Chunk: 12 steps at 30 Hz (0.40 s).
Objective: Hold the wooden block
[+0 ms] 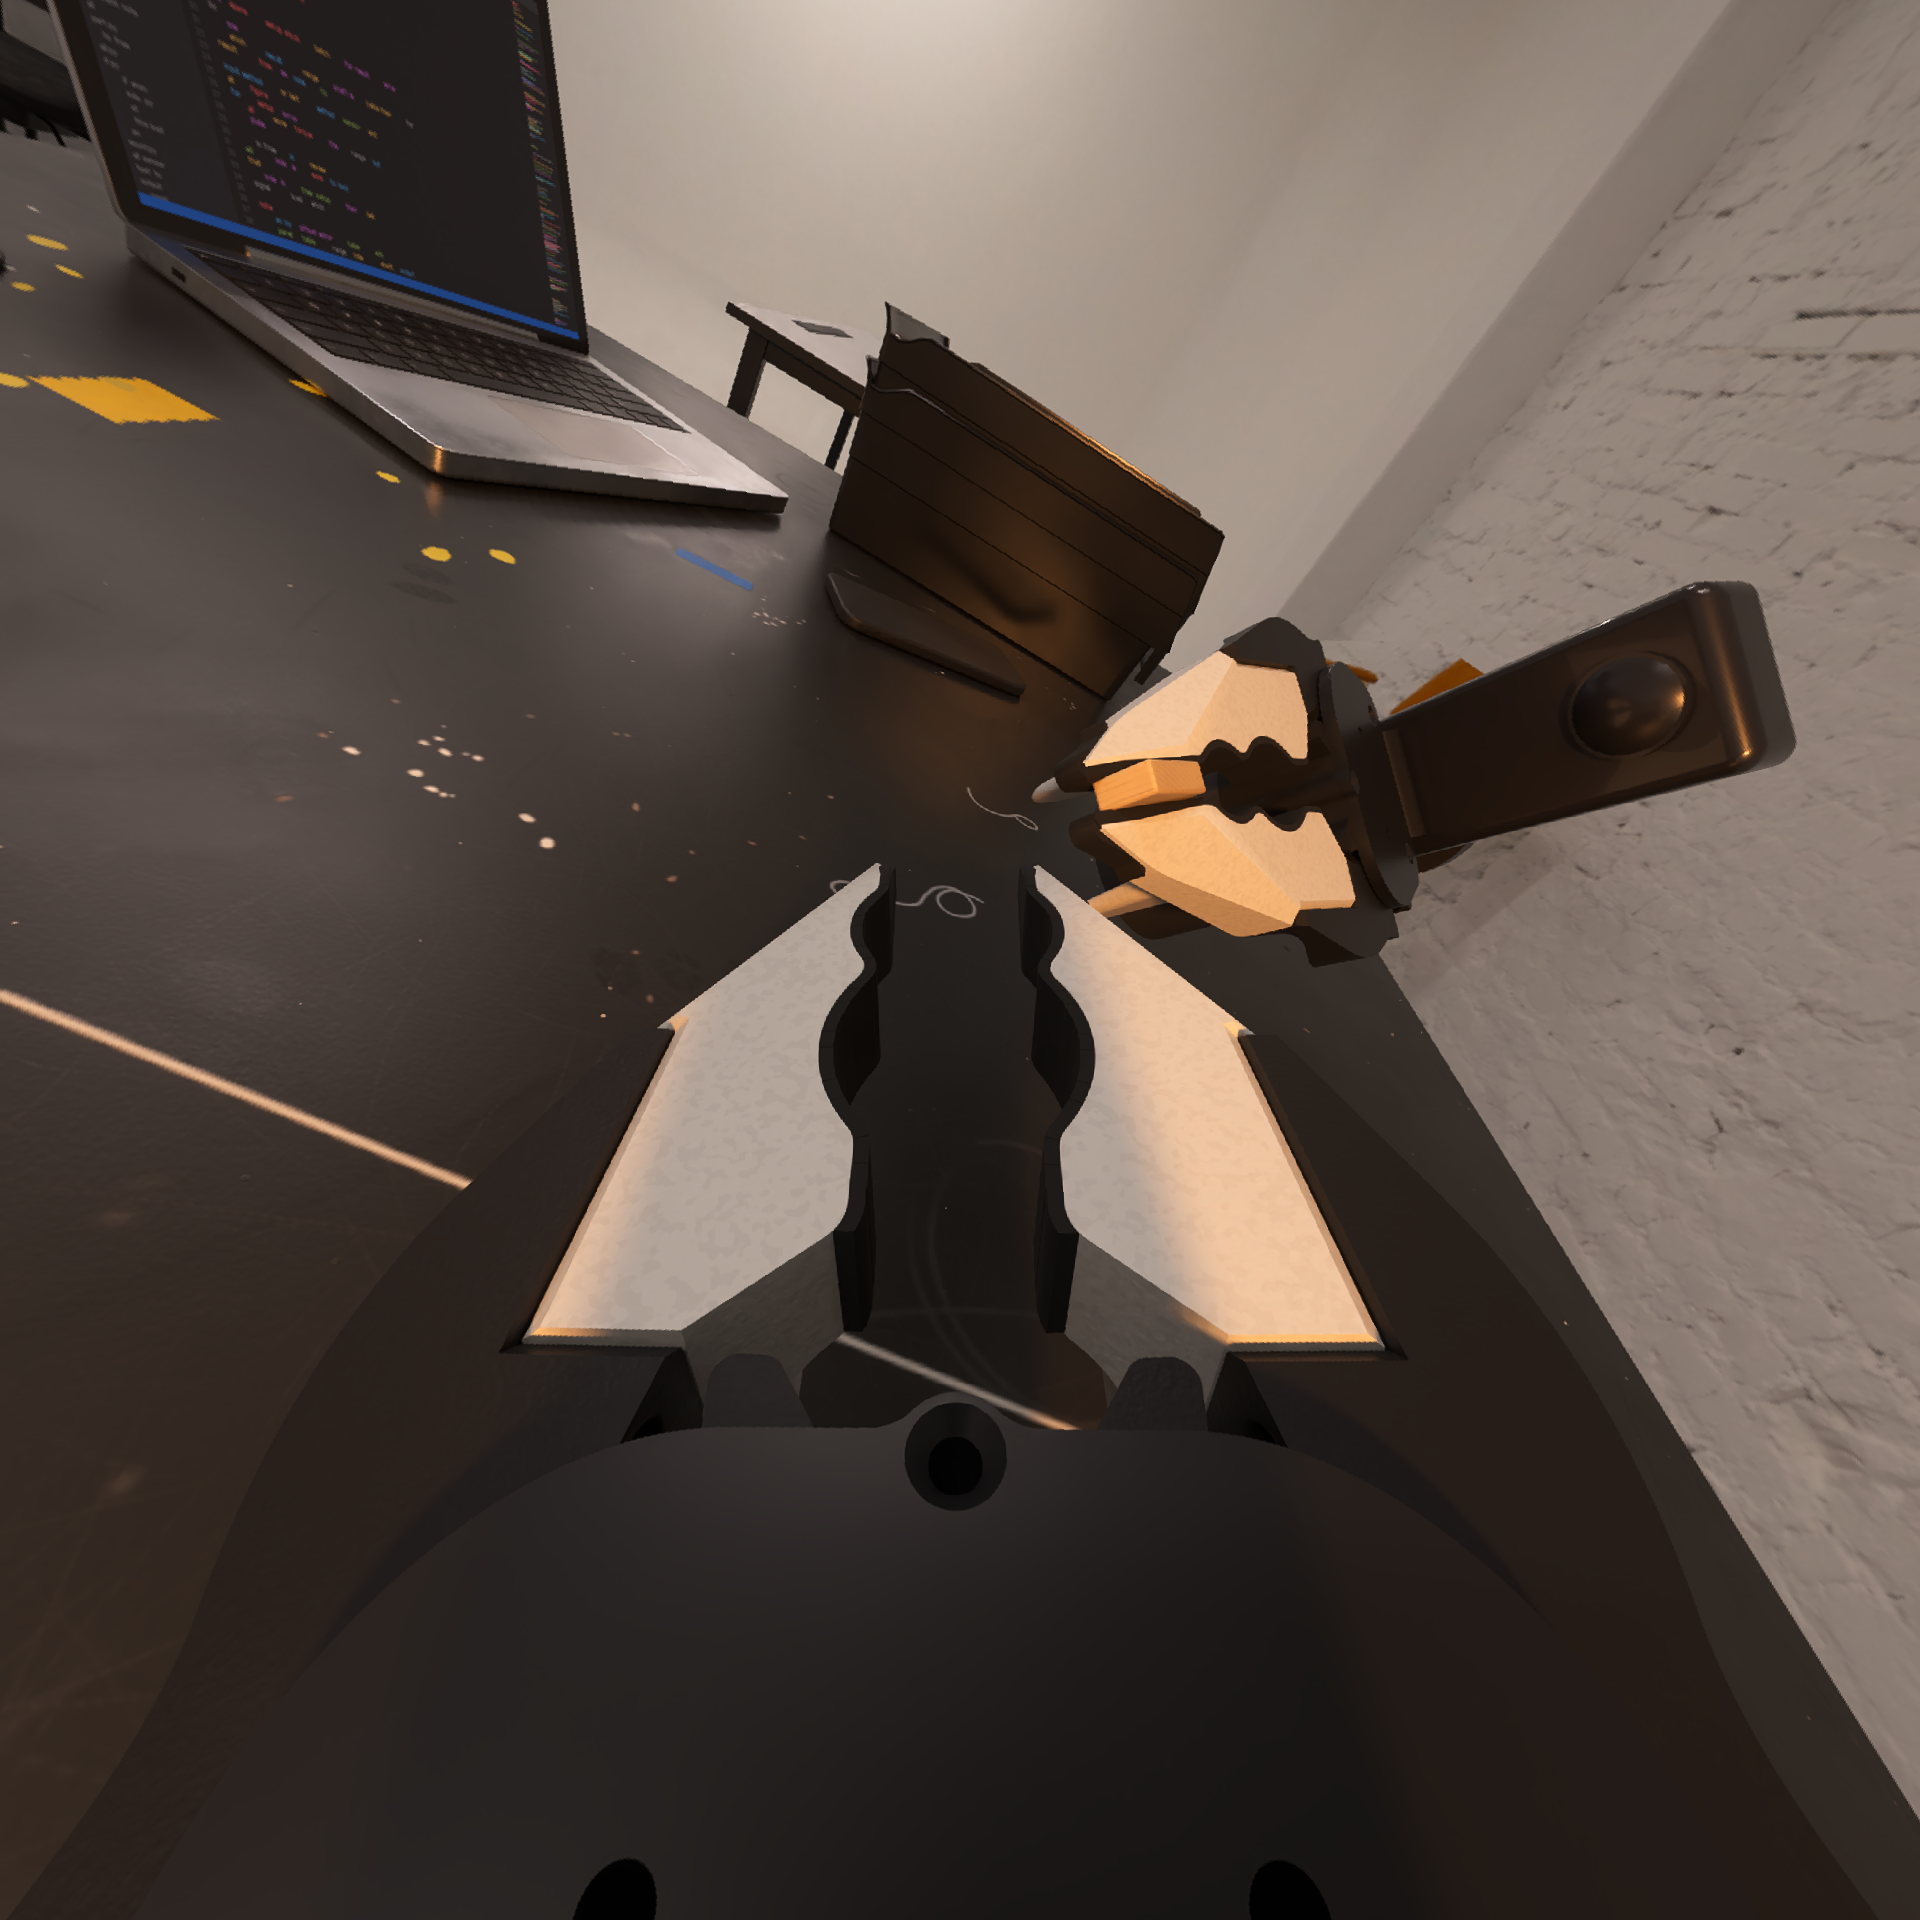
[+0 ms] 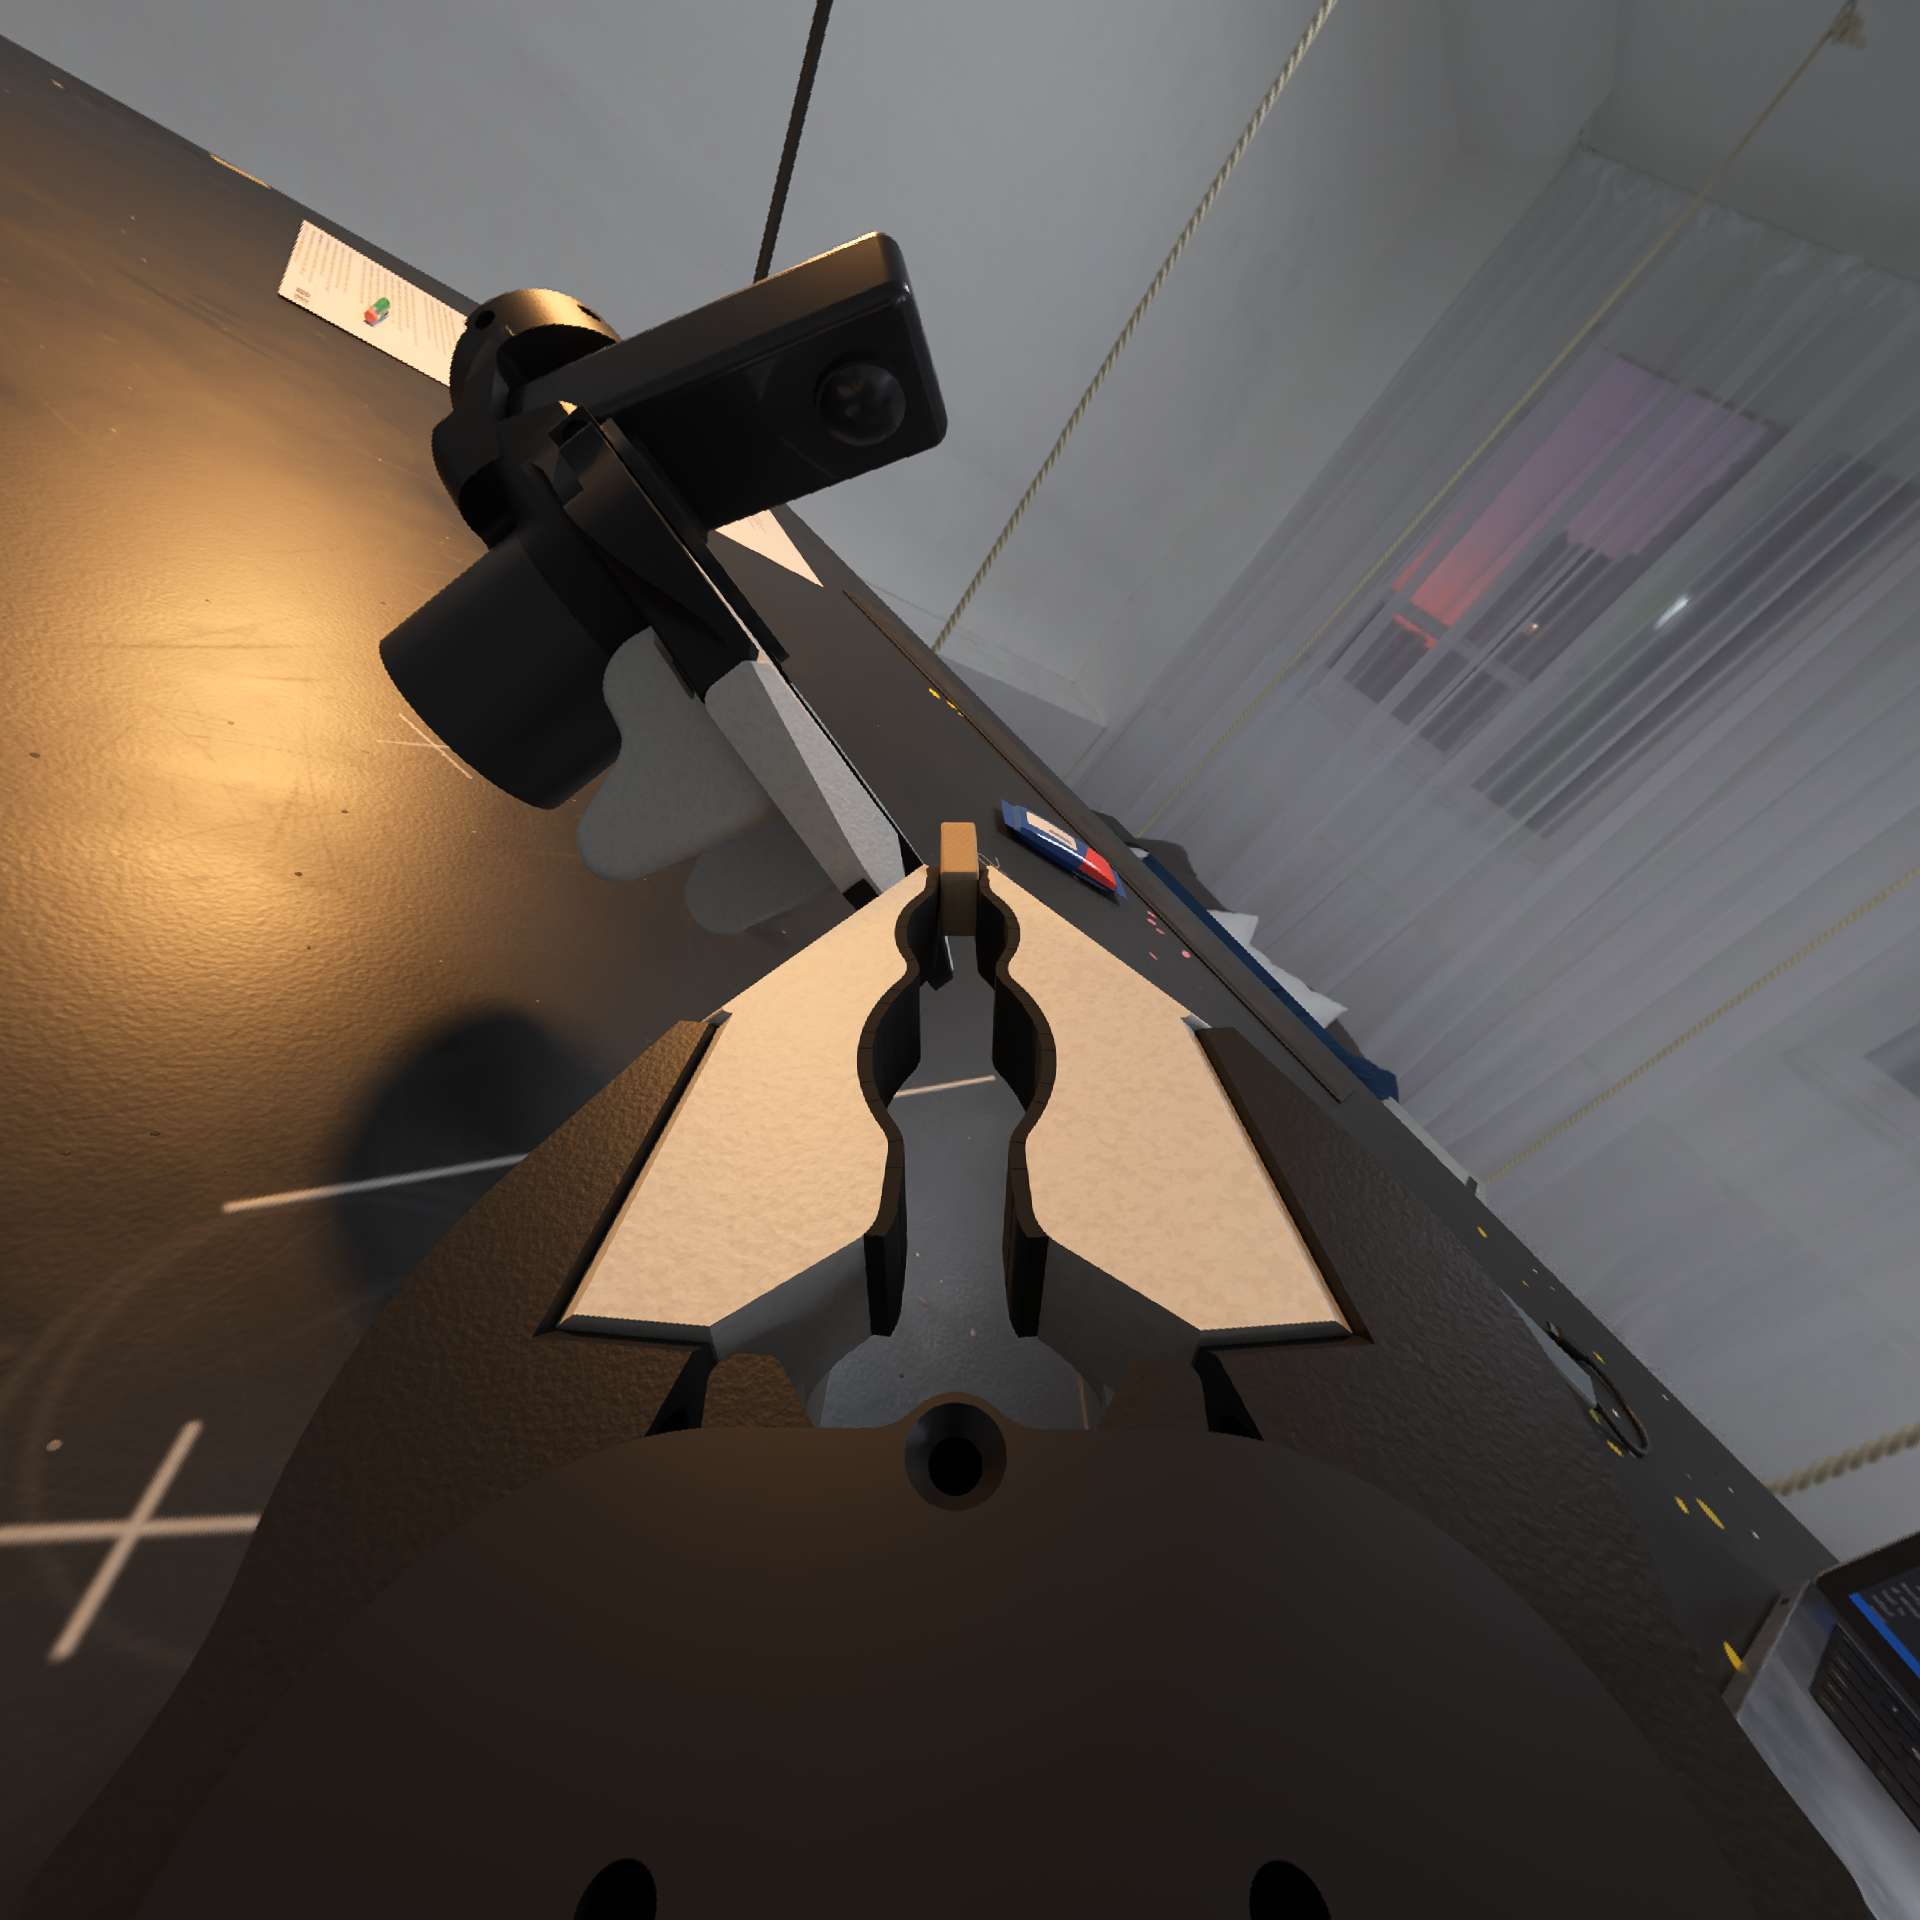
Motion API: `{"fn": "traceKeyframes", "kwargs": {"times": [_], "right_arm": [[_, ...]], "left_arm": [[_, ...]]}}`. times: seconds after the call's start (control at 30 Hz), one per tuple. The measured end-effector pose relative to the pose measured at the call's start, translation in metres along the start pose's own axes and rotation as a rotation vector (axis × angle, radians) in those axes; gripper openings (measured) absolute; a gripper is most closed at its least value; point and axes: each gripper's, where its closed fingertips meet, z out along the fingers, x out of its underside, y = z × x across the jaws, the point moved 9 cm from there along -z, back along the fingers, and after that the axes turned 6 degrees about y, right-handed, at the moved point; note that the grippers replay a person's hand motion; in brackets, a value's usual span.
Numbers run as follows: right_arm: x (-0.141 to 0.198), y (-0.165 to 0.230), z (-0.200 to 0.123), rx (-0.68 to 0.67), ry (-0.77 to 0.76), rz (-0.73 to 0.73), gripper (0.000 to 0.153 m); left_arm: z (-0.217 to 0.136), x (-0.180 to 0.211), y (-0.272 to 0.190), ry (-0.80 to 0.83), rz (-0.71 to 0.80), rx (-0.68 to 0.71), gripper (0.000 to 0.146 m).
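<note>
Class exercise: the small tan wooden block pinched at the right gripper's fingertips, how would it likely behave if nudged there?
The small tan wooden block looks rigid, so it probably won't bend. Only the tips of the right gripper clamp it, so a nudge might pivot it. Its flat faces suggest it would slide rather than roll on the dark table.

Count of things on and around the dark table

There are two grippers: the left gripper (image 1: 956,883), with nothing between its fingers, and the right gripper (image 2: 956,883), at about 2 o'clock from it, which carries the one wooden block (image 2: 958,878). On the one dark table (image 1: 312,831) I count one open laptop (image 1: 416,260) at 11 o'clock, one dark box (image 1: 1018,530) at 12 o'clock, one printed paper sheet (image 2: 364,301), and one small blue and red card (image 2: 1060,844). One small side table (image 1: 800,364) stands behind. Two ropes (image 2: 1132,322) hang at 1 o'clock.
</note>
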Motion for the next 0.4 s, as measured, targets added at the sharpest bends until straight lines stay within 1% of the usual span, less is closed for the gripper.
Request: {"fn": "traceKeyframes", "kwargs": {"times": [0.17, 0.23, 0.33, 0.4], "right_arm": [[-0.001, -0.001, -0.001, -0.01, 0.006, 0.006, 0.005], [-0.001, -0.002, 0.0, -0.005, 0.016, 0.016, 0.005], [0.002, -0.01, 0.002, -0.009, 0.004, 0.112, 0.005], [0.003, -0.014, 0.003, -0.033, -0.022, 0.181, 0.005]], "left_arm": [[0.003, 0.001, 0.0, 0.017, -0.005, 0.002, 0.024], [0.004, 0.0, 0.001, -0.003, 0.003, -0.013, 0.024], [0.006, -0.003, 0.003, -0.064, 0.006, -0.052, 0.023], [0.005, -0.006, 0.0, -0.086, 0.11, -0.134, 0.023]]}}
